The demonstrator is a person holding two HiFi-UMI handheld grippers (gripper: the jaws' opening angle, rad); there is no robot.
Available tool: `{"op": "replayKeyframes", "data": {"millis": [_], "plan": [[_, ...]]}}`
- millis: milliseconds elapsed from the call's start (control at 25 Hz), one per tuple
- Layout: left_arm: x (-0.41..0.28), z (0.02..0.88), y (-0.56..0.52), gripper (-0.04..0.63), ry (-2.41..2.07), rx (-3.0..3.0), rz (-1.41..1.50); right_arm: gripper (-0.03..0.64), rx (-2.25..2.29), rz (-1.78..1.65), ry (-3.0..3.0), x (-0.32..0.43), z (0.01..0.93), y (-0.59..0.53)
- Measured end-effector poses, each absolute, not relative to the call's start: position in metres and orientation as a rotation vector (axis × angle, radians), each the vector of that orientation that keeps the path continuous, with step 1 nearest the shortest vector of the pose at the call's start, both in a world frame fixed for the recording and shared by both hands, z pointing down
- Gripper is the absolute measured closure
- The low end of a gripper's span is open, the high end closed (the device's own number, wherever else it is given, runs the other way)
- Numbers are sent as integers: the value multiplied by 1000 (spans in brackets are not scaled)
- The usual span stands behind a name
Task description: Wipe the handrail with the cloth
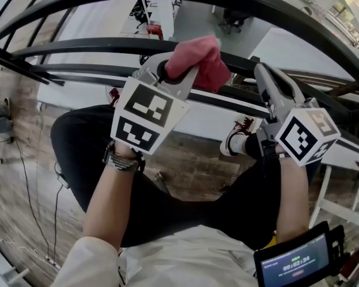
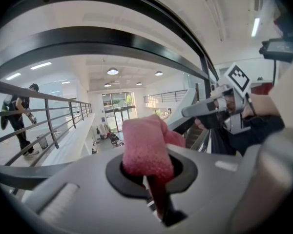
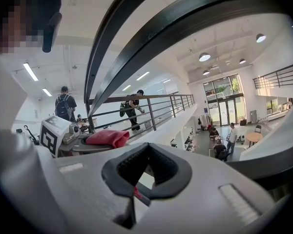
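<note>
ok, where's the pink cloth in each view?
Head view: cloth top centre, in the left gripper jaws.
Left gripper view: cloth dead centre, clamped in the jaws.
Right gripper view: cloth left of centre, small.
Shared landmark: the black handrail arcing across the top of each.

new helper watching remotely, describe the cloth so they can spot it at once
Start at the black handrail bars curving across the view, then find the left tool raised to them. The cloth is the fuzzy pink wad pinched in that tool's shut jaws and bulging out past them. It is the only soft, pink thing there; the right tool beside it holds nothing.
</note>
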State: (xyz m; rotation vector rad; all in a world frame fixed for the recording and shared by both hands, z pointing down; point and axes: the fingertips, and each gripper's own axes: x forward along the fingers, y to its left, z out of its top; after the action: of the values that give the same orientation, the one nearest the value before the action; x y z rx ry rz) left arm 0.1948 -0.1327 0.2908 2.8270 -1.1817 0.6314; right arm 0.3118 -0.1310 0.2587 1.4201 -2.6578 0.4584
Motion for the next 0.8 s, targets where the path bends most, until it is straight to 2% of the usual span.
{"op": "replayKeyframes", "data": {"millis": [800], "plan": [[225, 296, -125, 566, -1086, 2887, 720, 615, 1462, 467, -2636, 329, 261, -127]]}}
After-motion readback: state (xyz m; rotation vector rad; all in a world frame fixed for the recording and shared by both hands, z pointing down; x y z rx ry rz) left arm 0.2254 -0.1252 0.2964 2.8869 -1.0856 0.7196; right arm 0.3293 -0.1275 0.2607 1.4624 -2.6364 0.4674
